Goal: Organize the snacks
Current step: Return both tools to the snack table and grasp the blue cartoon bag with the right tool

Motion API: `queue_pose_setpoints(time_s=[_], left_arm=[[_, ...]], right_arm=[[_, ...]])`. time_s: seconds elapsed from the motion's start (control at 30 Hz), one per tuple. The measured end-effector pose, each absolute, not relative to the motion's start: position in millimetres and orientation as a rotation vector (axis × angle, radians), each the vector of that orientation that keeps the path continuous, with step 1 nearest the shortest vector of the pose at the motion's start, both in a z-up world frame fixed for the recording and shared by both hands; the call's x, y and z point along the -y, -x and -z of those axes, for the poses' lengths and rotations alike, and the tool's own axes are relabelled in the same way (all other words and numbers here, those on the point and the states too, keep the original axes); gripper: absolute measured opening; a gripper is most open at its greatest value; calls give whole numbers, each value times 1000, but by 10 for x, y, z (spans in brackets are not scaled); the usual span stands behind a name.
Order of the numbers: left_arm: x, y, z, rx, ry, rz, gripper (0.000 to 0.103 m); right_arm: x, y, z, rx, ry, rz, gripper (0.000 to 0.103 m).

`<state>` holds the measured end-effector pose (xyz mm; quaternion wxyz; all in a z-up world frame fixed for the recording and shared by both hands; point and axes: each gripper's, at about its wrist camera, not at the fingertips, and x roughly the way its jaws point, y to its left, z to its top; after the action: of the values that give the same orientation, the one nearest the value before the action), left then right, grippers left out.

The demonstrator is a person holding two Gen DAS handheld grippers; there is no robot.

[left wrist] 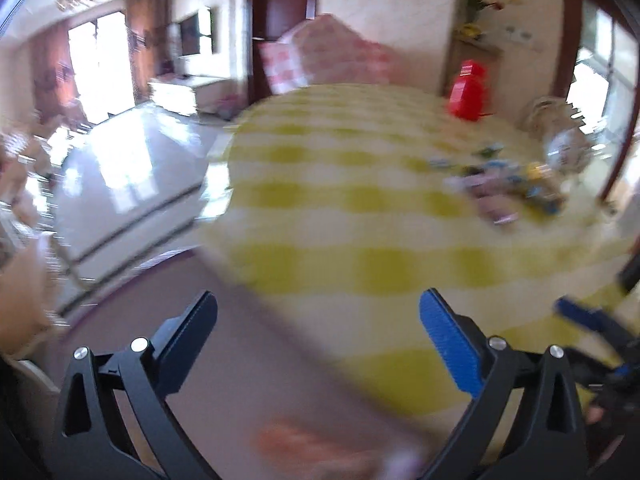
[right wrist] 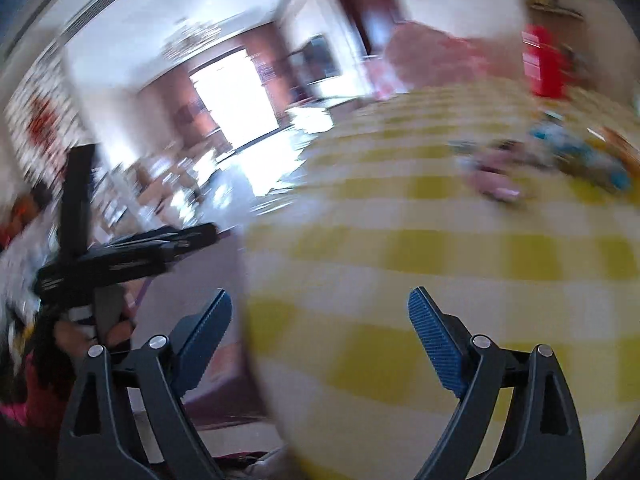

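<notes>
A blurred pile of small snack packets, pink, blue and yellow, lies on the yellow-and-white checked tablecloth toward the far right. My left gripper is open with nothing between its fingers, over the table's near left edge and well short of the pile. The right wrist view shows the same pile at the upper right. My right gripper is also open and empty above the near cloth. The left gripper shows at the left of that view, held by a hand.
A red container stands at the table's far side, with a glass jar to its right. A pink-covered chair sits behind the table. Shiny floor lies off the left edge. A blurred orange patch shows below the left gripper.
</notes>
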<state>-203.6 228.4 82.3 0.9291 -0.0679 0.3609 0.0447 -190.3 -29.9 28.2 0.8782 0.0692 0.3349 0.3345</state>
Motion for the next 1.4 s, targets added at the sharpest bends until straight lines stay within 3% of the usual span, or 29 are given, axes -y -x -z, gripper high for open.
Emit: queue_pose_setpoints(time_s=[0.23,0.37,0.57,0.8,1.0,1.4], left_arm=[[-851,1199,-662,-819,153,156,101],[-462,829,-395,-859,153,106,101],[-319,288,-220,-854,240,-12,101],[-302,-248,-131,-895,265,-120,101],[-248,-407,-91,-921,175,-161,101],[-225,-405,-79,-929,150,-165,101]], right_arm=[[1669,1552,-143,-728,-389,-372,87],[2212,1466,25,-728,-442,-273,87],[2445,1379,92,-713,-516,-275,87],[2305,800,-76,-774,-303,-154,87],[2277,-145,101,-894,-297,-164,87],[2156,-1182,151,-874,-518,109,87]])
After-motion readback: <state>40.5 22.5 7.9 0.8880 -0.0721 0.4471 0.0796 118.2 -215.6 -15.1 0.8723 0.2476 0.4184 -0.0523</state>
